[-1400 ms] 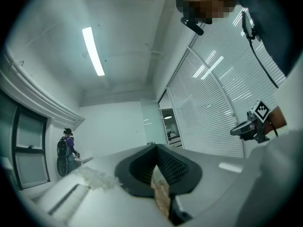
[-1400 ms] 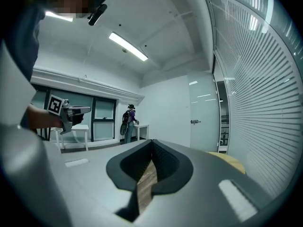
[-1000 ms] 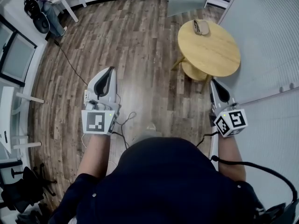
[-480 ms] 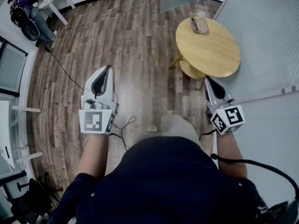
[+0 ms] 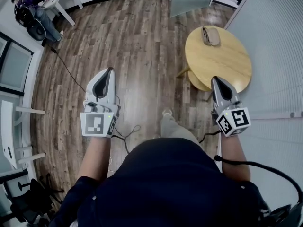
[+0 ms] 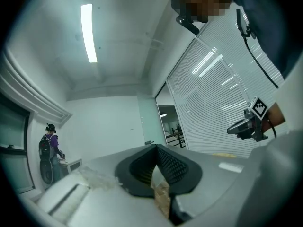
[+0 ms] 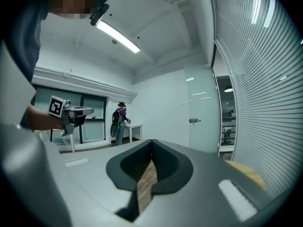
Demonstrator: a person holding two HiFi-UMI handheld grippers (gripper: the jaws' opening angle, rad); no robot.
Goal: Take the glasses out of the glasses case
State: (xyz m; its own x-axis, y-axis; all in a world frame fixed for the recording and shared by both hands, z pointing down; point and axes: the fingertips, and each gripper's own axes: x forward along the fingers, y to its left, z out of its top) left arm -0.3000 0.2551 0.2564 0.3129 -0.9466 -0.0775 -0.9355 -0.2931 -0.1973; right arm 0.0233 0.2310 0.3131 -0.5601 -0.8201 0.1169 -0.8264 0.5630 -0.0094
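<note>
Tan oval glasses case (image 5: 210, 36) lies on the round light-wood table (image 5: 227, 60), upper right of frame, near its rim. Left gripper (image 5: 111, 71) and right gripper (image 5: 216, 80): jaws together, empty, apart from it. Risk: a hard nudge could slide it off

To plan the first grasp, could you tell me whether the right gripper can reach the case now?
Probably not yet. The case lies at the far side of the table, while the right gripper hangs by its near edge, jaws shut. Nothing on the table blocks the way.
</note>
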